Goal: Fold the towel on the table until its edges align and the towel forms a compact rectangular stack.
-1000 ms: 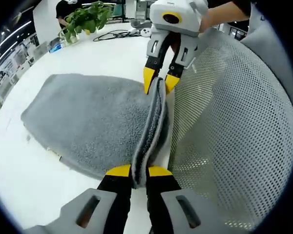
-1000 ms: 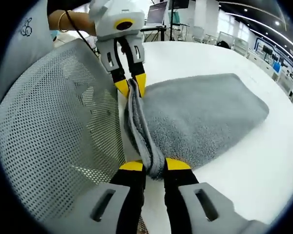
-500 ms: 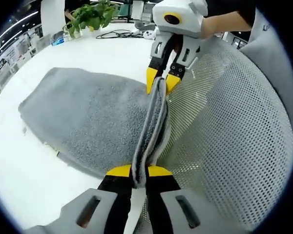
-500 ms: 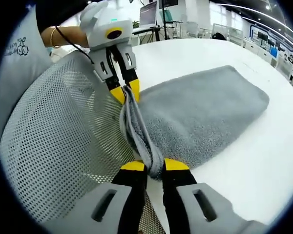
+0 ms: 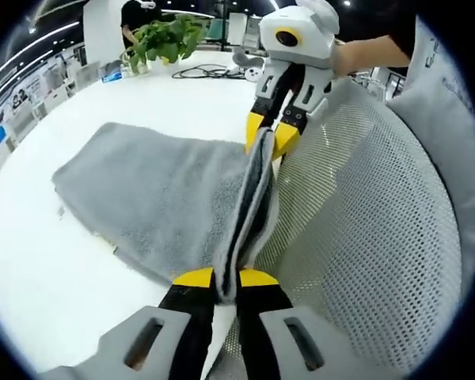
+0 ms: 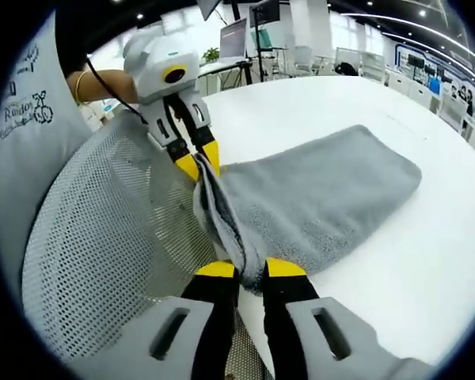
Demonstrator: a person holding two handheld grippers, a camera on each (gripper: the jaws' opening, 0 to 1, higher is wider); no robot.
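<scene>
My left gripper (image 5: 214,279) and right gripper (image 6: 249,269), at bottom center, each pinch the gray towel's (image 5: 154,194) lifted edge, jaws closed on it.

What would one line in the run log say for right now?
left gripper: shut on towel edge | right gripper: shut on towel edge | table: towel partly lifted

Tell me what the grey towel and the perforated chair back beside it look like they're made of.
Towel: soft terry-like cloth, judging by its fuzzy, matte nap and limp drape between the left gripper and right gripper.
Chair back: probably plastic or woven mesh; a regular grid of small holes, light grey, slightly see-through.
</scene>
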